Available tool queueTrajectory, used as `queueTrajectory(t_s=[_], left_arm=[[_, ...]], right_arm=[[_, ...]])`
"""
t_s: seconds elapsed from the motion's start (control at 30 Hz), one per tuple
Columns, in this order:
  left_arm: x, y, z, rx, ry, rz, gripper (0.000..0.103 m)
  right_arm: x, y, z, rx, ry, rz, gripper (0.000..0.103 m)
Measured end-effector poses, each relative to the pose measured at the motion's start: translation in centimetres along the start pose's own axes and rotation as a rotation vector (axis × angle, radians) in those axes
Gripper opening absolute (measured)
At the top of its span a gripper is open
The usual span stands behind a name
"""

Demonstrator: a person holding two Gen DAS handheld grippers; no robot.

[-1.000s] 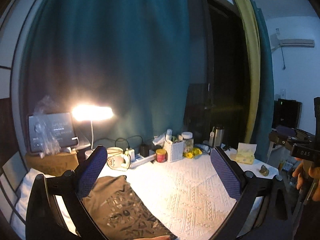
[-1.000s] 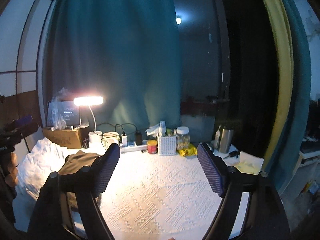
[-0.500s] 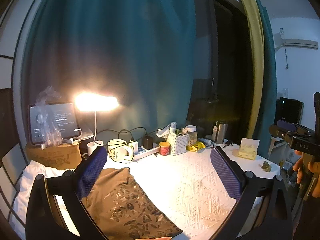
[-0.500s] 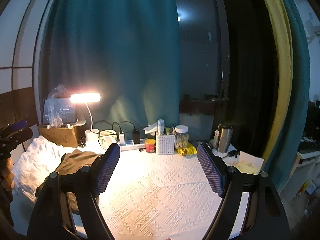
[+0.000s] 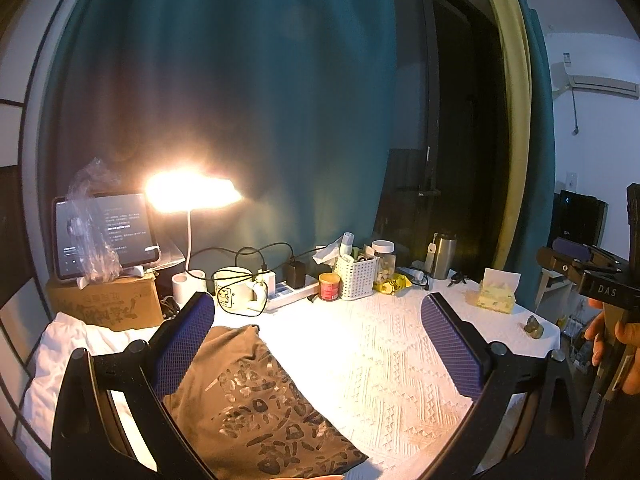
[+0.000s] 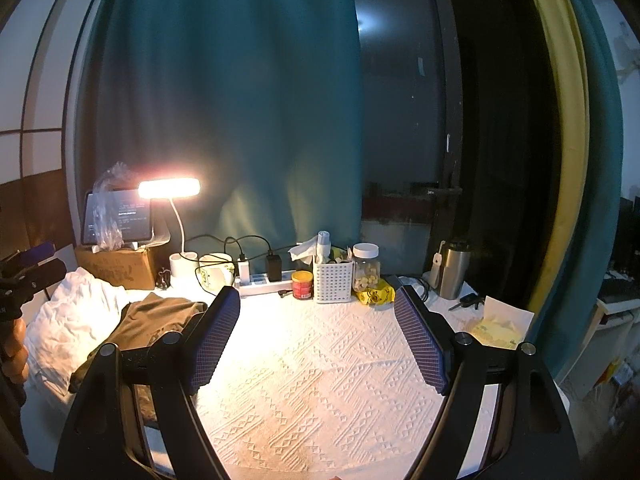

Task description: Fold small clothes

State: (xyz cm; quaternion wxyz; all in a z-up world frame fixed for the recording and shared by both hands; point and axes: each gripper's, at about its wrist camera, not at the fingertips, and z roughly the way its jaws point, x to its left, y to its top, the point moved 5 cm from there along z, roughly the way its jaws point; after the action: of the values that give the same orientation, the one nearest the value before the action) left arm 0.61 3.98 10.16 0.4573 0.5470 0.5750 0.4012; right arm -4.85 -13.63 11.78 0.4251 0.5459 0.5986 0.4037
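Observation:
A brown garment with a dark printed pattern (image 5: 256, 400) lies on the left part of the white textured tablecloth (image 5: 392, 360). It shows in the right wrist view (image 6: 156, 320) at the left, beside crumpled white cloth (image 6: 68, 320). My left gripper (image 5: 318, 344) is open and empty, held above the table with its left finger over the garment. My right gripper (image 6: 316, 336) is open and empty above the bare middle of the tablecloth (image 6: 312, 380).
Along the back stand a lit desk lamp (image 5: 192, 192), a tablet on a cardboard box (image 5: 104, 232), a mug (image 5: 236, 292), a power strip (image 5: 288, 292), a red tin (image 5: 329, 286), a white basket (image 5: 356, 276), a jar (image 6: 366, 266), a steel flask (image 6: 452, 268) and a tissue pack (image 5: 496, 292).
Both grippers have risen and tilted slightly, so more of the table and garment shows. Both stay open and empty.

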Motion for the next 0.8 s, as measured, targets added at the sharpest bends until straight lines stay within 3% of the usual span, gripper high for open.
queueTrajectory(t_s=[0.8], left_arm=[[0.18,-0.41,0.83,0.02,0.016,0.014,0.102]], right_arm=[[0.39,-0.6,0.45,0.013,-0.016,-0.02,0.082]])
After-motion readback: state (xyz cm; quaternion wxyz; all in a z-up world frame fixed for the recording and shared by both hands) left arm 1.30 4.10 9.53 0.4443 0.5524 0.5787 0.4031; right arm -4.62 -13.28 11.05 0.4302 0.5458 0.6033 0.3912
